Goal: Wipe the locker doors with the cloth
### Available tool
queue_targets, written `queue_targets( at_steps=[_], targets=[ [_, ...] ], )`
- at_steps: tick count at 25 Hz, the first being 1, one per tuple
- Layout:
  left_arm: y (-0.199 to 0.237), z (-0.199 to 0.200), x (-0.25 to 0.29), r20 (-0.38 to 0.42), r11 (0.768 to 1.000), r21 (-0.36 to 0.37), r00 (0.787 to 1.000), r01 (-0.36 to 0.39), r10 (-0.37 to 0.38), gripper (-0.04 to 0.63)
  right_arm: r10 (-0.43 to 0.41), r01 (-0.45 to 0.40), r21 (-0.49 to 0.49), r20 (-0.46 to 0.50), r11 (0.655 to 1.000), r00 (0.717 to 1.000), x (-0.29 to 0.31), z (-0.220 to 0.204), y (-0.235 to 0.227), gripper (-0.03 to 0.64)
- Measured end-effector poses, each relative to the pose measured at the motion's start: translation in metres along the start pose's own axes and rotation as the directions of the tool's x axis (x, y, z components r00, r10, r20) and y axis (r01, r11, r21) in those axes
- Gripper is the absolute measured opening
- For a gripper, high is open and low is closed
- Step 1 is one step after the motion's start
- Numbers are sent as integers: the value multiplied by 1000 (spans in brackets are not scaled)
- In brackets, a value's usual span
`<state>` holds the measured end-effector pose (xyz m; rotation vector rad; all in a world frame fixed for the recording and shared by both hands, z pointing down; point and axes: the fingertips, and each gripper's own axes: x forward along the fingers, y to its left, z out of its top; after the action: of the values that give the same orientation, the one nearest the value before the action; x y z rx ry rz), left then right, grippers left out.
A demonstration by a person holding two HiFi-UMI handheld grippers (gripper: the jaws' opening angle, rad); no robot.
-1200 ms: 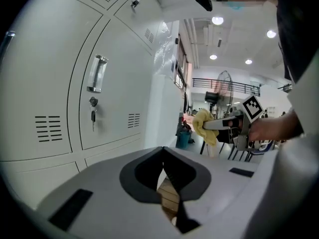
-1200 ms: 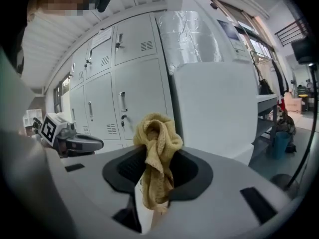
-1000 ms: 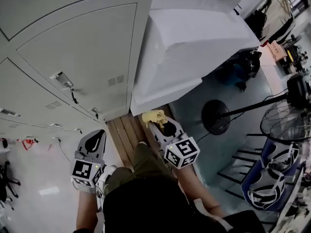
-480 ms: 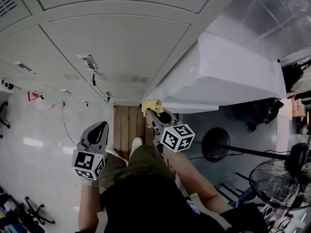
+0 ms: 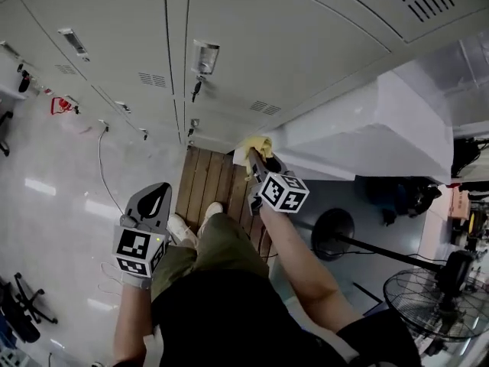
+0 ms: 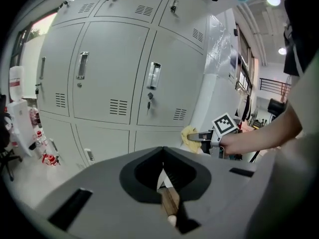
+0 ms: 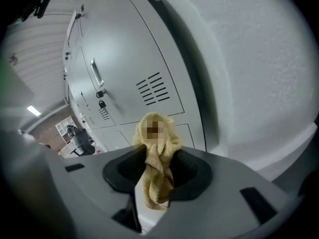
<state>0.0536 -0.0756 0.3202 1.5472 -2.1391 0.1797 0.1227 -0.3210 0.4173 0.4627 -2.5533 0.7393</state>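
Grey locker doors (image 5: 252, 60) with handles, small padlocks and vent slots fill the top of the head view, and they also show as locker doors (image 6: 119, 78) and locker doors (image 7: 134, 78). A yellow cloth (image 5: 257, 147) is bunched at the tip of my right gripper (image 5: 255, 157), which is shut on it and held near the bottom corner of the rightmost door. The same cloth (image 7: 157, 153) hangs between the jaws, a little short of the door. My left gripper (image 5: 155, 200) hangs low at the left, shut and holding nothing, its tip (image 6: 162, 169) facing the lockers from a distance.
A white plastic-wrapped block (image 5: 367, 128) stands against the lockers on the right. A wooden pallet (image 5: 214, 189) lies under the person's feet. Fans on stands (image 5: 428, 300) are at the lower right. A cable (image 5: 103, 167) trails on the glossy floor at left.
The head view has swung so more locker doors show. My right gripper with the cloth has stayed near the bottom corner by the white block. The left gripper stays low.
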Motion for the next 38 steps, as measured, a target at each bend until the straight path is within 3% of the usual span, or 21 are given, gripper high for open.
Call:
queue_targets(
  at_steps=[5,16,30,38],
  targets=[
    [13,-25,-13,-36,1000,-13,999,1,-1,9,-71,70,29,3,997,998,20,-14,-13,140],
    [43,-44,17,-84,989,-114,993,-98,88,9,-162,161,-46,-24,986,986,70,-1,-43,140],
    [72,-53,36,-123,958,-191,974,-213,192,9,-130,116,-93,-163,989,978,110,-28,-57,141],
    [77,-64,44,-137,939,-236,966,-248,221,9,-179,142,-178,-216,974,960,130,-54,-70,141]
  ],
)
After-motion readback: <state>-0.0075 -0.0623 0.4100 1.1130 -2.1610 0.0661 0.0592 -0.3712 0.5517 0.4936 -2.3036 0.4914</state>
